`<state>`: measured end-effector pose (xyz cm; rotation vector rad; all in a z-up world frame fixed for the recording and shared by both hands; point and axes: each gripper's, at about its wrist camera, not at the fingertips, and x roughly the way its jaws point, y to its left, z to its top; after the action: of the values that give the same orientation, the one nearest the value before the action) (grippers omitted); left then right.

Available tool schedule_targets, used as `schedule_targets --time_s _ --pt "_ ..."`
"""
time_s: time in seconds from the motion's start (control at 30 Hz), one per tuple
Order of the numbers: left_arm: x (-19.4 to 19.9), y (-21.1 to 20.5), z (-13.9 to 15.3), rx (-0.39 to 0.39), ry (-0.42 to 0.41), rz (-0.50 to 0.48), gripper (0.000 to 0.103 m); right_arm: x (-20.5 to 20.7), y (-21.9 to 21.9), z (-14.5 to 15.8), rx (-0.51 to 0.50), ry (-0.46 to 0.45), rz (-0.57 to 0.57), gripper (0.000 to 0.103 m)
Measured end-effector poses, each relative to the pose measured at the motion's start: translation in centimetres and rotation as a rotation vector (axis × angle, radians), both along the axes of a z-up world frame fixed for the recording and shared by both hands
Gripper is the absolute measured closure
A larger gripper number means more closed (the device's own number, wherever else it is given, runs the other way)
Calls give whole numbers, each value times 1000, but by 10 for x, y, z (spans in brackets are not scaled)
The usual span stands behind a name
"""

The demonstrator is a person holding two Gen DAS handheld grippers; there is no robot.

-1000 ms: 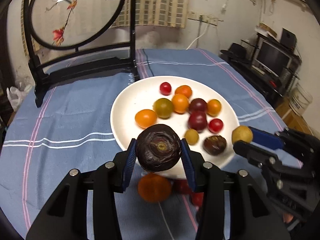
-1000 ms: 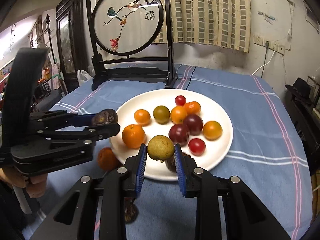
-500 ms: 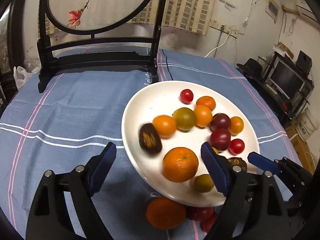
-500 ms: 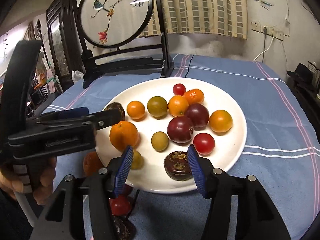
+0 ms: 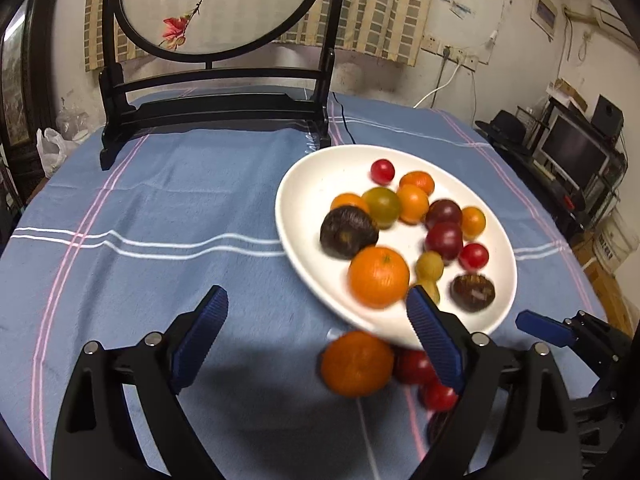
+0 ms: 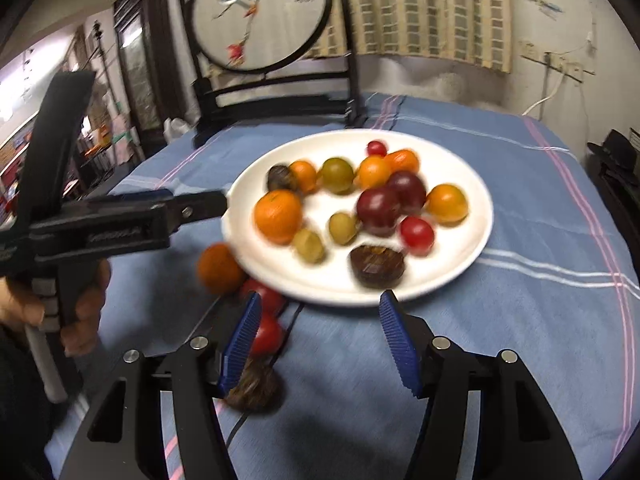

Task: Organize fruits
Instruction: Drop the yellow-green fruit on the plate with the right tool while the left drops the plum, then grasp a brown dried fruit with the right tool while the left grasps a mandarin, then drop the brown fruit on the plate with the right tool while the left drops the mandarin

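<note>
Release step of fruit sorting, seen from both wrist cameras.

Left gripper [image 5: 316, 292]: fingers wide apart, having just been opening, nothing between the pads, only blue tabletop cloth [image 5: 160, 208] below. Right gripper [image 6: 320, 297]: fingers apart at a moderate gap, likewise just opening, empty, poised over the near rim of the white plate [image 6: 472, 248].

On the plate: a large dark fruit [image 5: 348, 232] beside a big orange [image 5: 378, 276], two small yellow-green fruits [image 6: 308, 245], plus cherry tomatoes, plums and small oranges grouped toward the centre.

Off the plate, on the cloth by the near rim: a loose orange [image 5: 357, 362] touching or just beside the rim, red tomatoes [image 6: 264, 296] next to it, and a dark fruit [image 6: 254, 388] closest to the right gripper's left finger.

Judged stage: partway through, with most fruit gathered and a small cluster still outside.

Next move, as judged: descent onto one of the loose pieces, fingers straddling it before closing. Wide opening needed for the orange. Care required near the rim, since the cluster sits tight against it and a finger could nudge the plate or roll a neighbouring tomato.
</note>
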<state>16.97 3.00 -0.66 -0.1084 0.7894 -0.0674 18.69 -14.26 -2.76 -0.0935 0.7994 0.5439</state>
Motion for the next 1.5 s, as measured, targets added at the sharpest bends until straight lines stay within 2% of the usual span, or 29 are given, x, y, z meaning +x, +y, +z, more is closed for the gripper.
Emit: schedule_targets --time_s 0.2,0.4,0.43,0.47,0.53,0.67,0.87,1.03,1.07,1.13,1.23,1.4,1.5 --pt "-12 5 -9 10 28 5 13 -34 20 -10 -42 29 136 41" --pt "-15 10 -12 18 37 7 13 -42 37 -23 -124 48 178 42" --pt "-15 10 -13 18 39 9 13 -43 40 -25 -148 45 178 44" --pt "-15 11 -14 17 43 11 13 -44 42 -27 -175 41 175 52" --pt "-14 11 -16 15 55 12 13 -44 45 -31 -203 37 166 59" --pt "-14 7 -17 33 62 -12 12 -43 39 -27 -176 35 148 59" --pt "-19 -12 -25 114 84 -94 11 -25 9 -15 -85 36 44 59" --pt "-21 -29 -34 186 88 -152 12 -18 -1 -13 -62 34 0 59" --pt "-21 -30 -36 186 87 -155 14 -19 -1 -12 -61 30 1 59" --pt "-18 -30 -39 172 91 -164 30 -20 -1 -12 -61 21 5 59" --pt "-11 -29 -47 144 118 -175 43 -21 0 -10 -59 15 4 59" --pt "-8 -34 -50 123 100 -236 60 -20 0 -10 -63 17 1 59" --pt "-8 -34 -49 123 102 -237 61 -20 0 -10 -62 16 -1 59"
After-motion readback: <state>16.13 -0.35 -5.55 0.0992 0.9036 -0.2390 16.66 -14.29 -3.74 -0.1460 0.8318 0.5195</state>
